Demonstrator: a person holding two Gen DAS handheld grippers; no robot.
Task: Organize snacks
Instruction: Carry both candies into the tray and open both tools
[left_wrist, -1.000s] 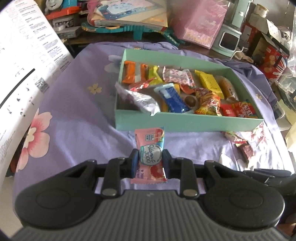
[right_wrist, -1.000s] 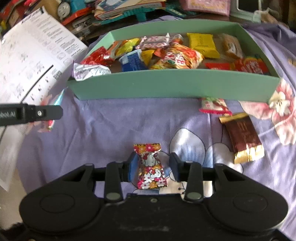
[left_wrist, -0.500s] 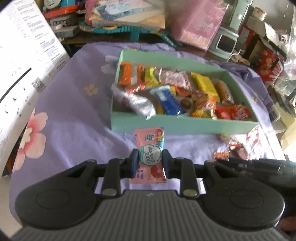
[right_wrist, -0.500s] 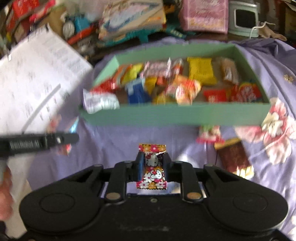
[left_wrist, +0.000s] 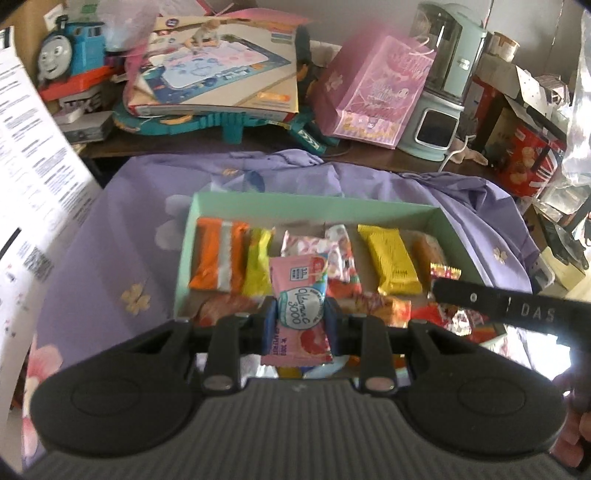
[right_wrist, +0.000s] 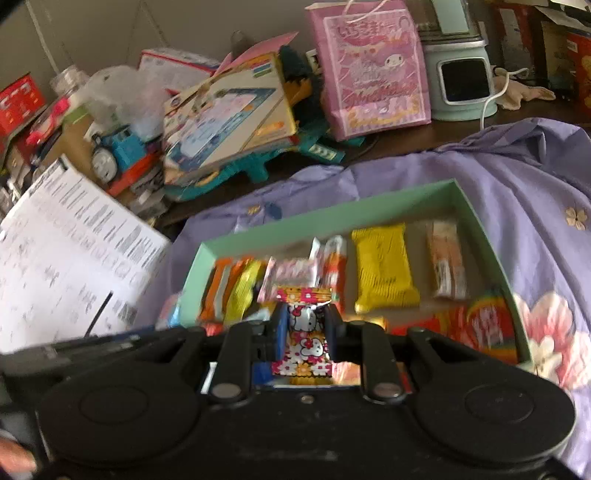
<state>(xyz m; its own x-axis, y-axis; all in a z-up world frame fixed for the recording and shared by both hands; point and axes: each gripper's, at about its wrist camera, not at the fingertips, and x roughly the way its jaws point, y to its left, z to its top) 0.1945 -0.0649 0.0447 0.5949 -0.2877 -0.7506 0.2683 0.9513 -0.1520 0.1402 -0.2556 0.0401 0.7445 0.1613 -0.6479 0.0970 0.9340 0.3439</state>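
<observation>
My left gripper (left_wrist: 300, 322) is shut on a pink Vitamin C sachet (left_wrist: 300, 295) and holds it above the near part of the mint green box (left_wrist: 317, 205). My right gripper (right_wrist: 306, 332) is shut on a Hello Kitty candy wrapper (right_wrist: 304, 319) and holds it over the same box (right_wrist: 332, 216), near its front middle. The box holds several snacks, among them an orange bar (left_wrist: 216, 258) and a yellow pack (left_wrist: 389, 258). One finger of the right gripper shows at the right of the left wrist view (left_wrist: 491, 306).
The box sits on a purple flowered cloth (left_wrist: 110, 258). A white printed sheet (right_wrist: 62, 258) lies to the left. Behind stand a toy train (left_wrist: 70, 62), a game box (left_wrist: 221, 70), a pink gift bag (left_wrist: 376, 88) and a mint appliance (left_wrist: 443, 96).
Both grippers have risen and moved forward from the cloth to above the box, each carrying its snack. The right gripper closed on the Hello Kitty candy and lifted it.
</observation>
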